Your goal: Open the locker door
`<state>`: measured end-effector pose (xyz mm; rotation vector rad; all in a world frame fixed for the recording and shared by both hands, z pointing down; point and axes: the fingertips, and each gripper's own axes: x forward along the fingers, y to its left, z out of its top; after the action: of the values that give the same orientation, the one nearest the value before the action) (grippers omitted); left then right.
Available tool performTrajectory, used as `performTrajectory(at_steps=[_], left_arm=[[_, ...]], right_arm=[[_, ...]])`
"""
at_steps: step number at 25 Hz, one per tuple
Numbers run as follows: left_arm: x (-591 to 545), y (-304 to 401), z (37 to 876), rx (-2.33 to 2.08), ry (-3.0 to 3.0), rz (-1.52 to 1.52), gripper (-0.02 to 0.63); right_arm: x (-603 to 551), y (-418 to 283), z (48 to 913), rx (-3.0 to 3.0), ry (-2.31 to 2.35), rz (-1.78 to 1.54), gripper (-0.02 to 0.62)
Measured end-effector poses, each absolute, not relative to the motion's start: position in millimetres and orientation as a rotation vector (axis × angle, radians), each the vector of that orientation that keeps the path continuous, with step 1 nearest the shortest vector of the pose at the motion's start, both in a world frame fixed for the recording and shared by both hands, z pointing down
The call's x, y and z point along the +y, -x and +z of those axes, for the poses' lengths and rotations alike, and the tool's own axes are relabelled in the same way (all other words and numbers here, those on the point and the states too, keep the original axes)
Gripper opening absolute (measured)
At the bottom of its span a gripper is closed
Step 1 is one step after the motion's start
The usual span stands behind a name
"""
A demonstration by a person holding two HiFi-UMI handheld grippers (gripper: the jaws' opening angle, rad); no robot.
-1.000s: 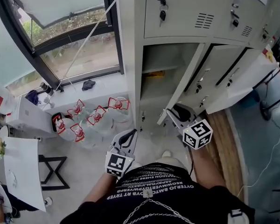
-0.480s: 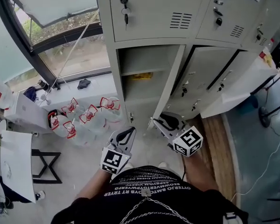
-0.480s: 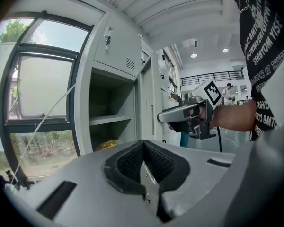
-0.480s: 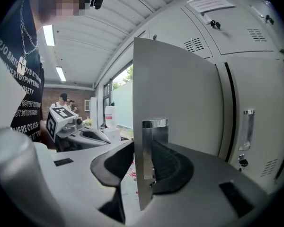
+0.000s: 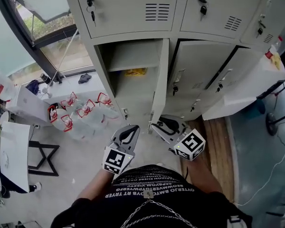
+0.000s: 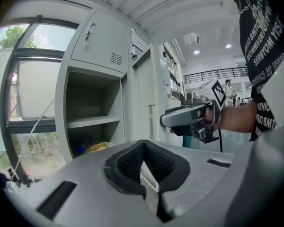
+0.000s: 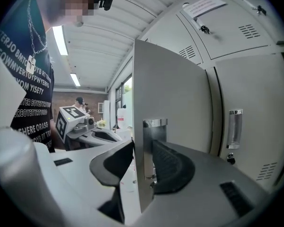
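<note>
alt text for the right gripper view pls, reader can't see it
The right gripper clamps the edge of the open grey locker door at its chrome handle, one pad on each face. To the right stand closed lockers; the left gripper shows at left.

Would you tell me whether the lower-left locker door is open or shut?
Open: the locker door stands edge-on, exposing the shelf inside.

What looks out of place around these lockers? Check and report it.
Nothing is spilled or damaged. One locker door stands open while its neighbours are shut, a yellow item lies inside under the shelf, and keys hang from the lock of the locker above.
</note>
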<state>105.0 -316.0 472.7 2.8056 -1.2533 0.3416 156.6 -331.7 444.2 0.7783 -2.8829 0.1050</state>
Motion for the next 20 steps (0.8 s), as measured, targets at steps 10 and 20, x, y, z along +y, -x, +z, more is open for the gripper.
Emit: performTrajectory(at_steps=[10,20], left_arm=[[-290,-133,483,-1.423,-2.69,0.337,-0.006],[-251,-117,475,-1.474,-2.661,0.389,-0.006]], right_arm=[[-323,-191,444,-2.915,-0.662,0.034,0.125],[-327,-240,448,-2.776,-1.01,0.044,0.244]])
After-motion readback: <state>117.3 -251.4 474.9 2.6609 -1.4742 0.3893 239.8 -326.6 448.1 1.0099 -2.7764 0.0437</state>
